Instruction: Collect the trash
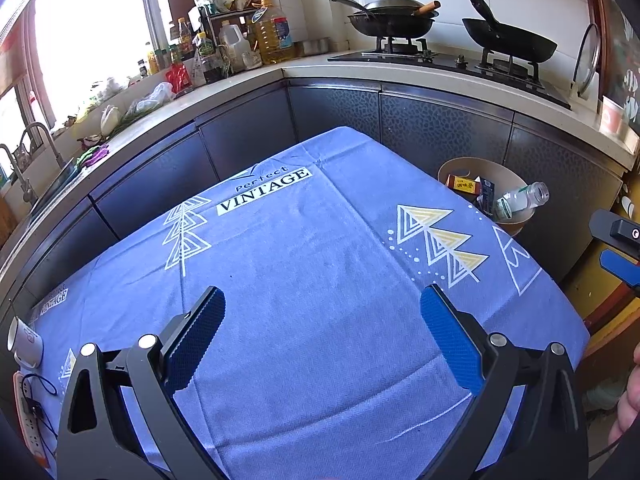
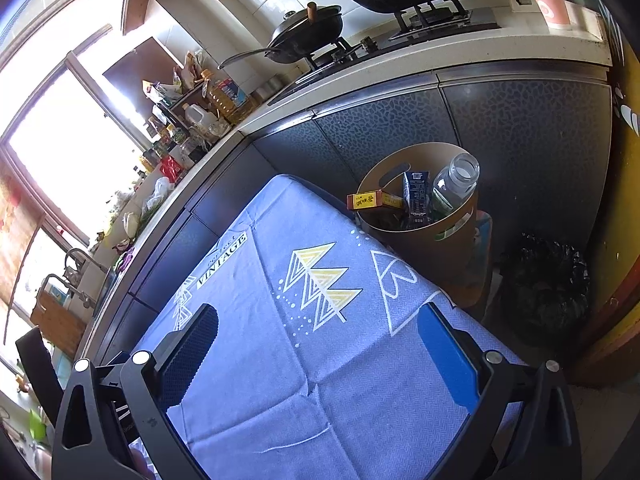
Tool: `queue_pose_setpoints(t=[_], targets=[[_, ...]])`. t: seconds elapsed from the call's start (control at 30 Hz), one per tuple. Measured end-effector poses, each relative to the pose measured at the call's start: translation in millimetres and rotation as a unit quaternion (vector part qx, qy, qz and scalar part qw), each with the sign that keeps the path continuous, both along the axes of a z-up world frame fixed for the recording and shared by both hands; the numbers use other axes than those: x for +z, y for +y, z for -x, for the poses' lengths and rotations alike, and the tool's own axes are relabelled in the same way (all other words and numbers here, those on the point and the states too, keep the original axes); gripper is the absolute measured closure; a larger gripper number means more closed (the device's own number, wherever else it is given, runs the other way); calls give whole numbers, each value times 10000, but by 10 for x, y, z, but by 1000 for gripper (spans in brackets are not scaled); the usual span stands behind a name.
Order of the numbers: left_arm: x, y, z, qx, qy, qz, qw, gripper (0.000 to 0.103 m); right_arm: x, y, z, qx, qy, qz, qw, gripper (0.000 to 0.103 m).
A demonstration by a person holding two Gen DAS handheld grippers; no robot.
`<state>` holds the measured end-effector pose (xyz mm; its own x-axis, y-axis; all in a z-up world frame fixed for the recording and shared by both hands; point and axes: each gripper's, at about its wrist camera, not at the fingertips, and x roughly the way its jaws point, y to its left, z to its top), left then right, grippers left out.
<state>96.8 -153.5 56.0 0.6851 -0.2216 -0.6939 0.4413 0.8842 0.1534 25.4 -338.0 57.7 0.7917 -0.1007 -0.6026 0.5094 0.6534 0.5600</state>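
Observation:
A tan round bin point(image 1: 516, 222) point(image 2: 432, 240) stands beside the table's far right corner. It holds an orange box point(image 2: 370, 201), a dark carton point(image 2: 417, 196) and a clear plastic bottle point(image 2: 454, 184) point(image 1: 520, 198). My left gripper point(image 1: 324, 312) is open and empty above the blue tablecloth point(image 1: 304, 264). My right gripper point(image 2: 320, 332) is open and empty above the cloth's right part point(image 2: 280, 340), near the bin. Part of the right gripper point(image 1: 618, 248) shows at the right edge of the left wrist view.
A counter point(image 1: 320, 66) with dark cabinets wraps behind the table, with woks on a stove point(image 1: 440, 54) and bottles point(image 1: 272, 32). A white mug point(image 1: 26, 342) and power strip point(image 1: 28, 404) sit at the table's left edge. A black bag point(image 2: 548, 280) lies on the floor.

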Motion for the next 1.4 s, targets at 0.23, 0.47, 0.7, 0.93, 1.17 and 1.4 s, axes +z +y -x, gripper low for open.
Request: queue_pose_setpoints(t=[0.23,0.47,0.7,0.93,1.17,1.4], targets=[[-26,-18,6,-108,80,-12,9999,6,-20,-21,18,-32,24,-43,10000,4],[-31,-20,11,-118,74,-48,9999,6,-28,-22,22,-28,26,-52,10000,4],[-40,-30,12,-146,64,-79,9998,6,-42,-31,21,-54,36,-70,10000,4],[-46,-41,16,-156,62,-108,9998,6,-44,-32,23,-55,37,-72,10000,4],[-51,-40,16,-160,69,-111,9998,6,-47,-35,23,-51,37,-76,10000,4],[-28,-47,35,-115,67,-113,9998,6,-139,-106,65,-102,6,-219,9997,4]])
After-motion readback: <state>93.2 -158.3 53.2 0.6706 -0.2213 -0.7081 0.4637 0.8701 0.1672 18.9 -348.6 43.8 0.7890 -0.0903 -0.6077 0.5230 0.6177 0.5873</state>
